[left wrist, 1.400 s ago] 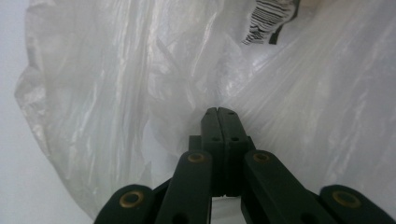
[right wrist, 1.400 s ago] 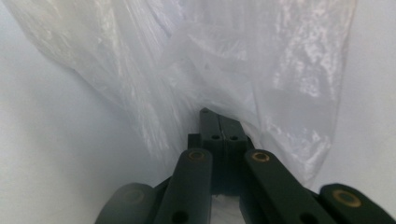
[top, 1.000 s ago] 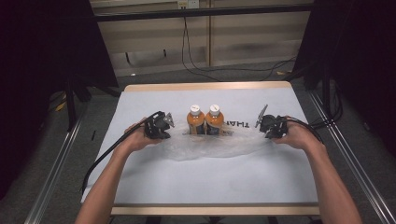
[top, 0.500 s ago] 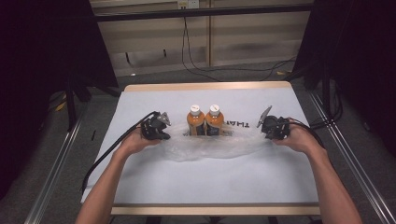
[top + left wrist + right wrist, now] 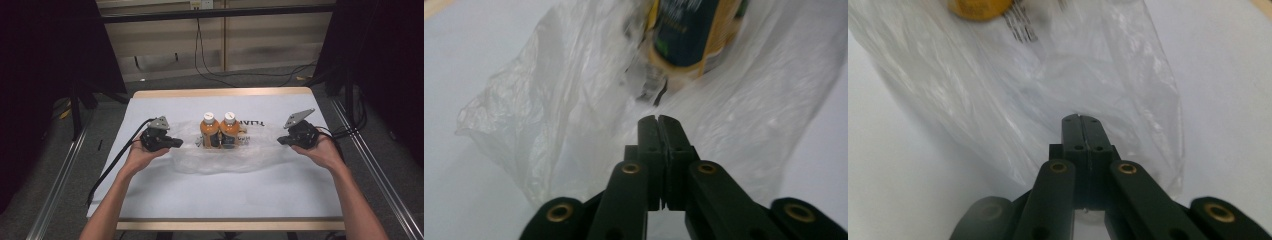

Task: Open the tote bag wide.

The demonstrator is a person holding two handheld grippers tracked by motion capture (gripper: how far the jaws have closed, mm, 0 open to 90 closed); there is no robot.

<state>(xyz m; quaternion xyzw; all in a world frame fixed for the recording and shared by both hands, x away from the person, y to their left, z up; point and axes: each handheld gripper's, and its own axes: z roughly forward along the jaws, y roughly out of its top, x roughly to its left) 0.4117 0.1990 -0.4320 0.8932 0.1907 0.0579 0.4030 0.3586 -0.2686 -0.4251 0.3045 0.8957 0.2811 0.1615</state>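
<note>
**A white-covered table in a dark-curtained bay**

A white sheet (image 5: 150, 200) covers the table under the left tongs (image 5: 179, 143) and the right tongs (image 5: 280, 141); the table's wooden edge (image 5: 220, 92) shows well beyond them. Black lettering (image 5: 252, 122) is printed on the sheet between the two, nearer the right tongs. Black cables (image 5: 210, 70) lie on the floor past the far edge, below a pale slatted wall (image 5: 260, 40). A metal rail (image 5: 55, 195) runs outside the left tongs, and black curtains (image 5: 45, 50) hang beyond it.
</note>
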